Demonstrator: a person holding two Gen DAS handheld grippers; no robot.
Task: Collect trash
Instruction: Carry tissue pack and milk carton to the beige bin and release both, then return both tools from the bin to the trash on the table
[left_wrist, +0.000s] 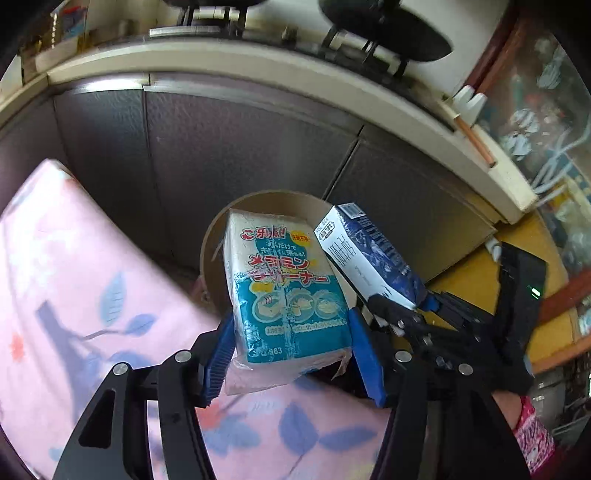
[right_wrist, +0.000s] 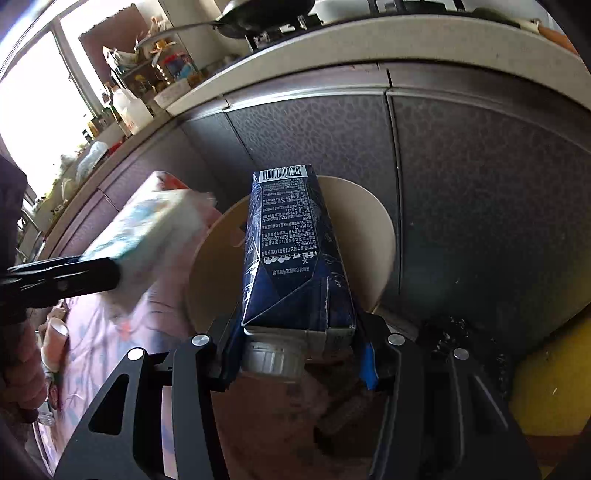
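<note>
Left hand-held gripper (left_wrist: 291, 354) and right hand-held gripper (right_wrist: 299, 347), both angled down, clamped.

My left gripper (left_wrist: 291, 354) clamps a melamine sponge pack (left_wrist: 284, 291); the right gripper (left_wrist: 402, 314) holds a blue carton (left_wrist: 365, 254) above a round bin (left_wrist: 266, 206).

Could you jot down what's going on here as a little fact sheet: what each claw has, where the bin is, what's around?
left claw: shut on sponge pack, white and teal in clear wrap
right claw: shut on carton, dark blue, cap end toward the camera
bin: round, tan, open, just beyond both items, in front of the cabinet
cabinet: dark doors under a pale counter
cloth: pink with blue leaves, left of the bin
task state: both items held over the bin, not yet dropped
</note>
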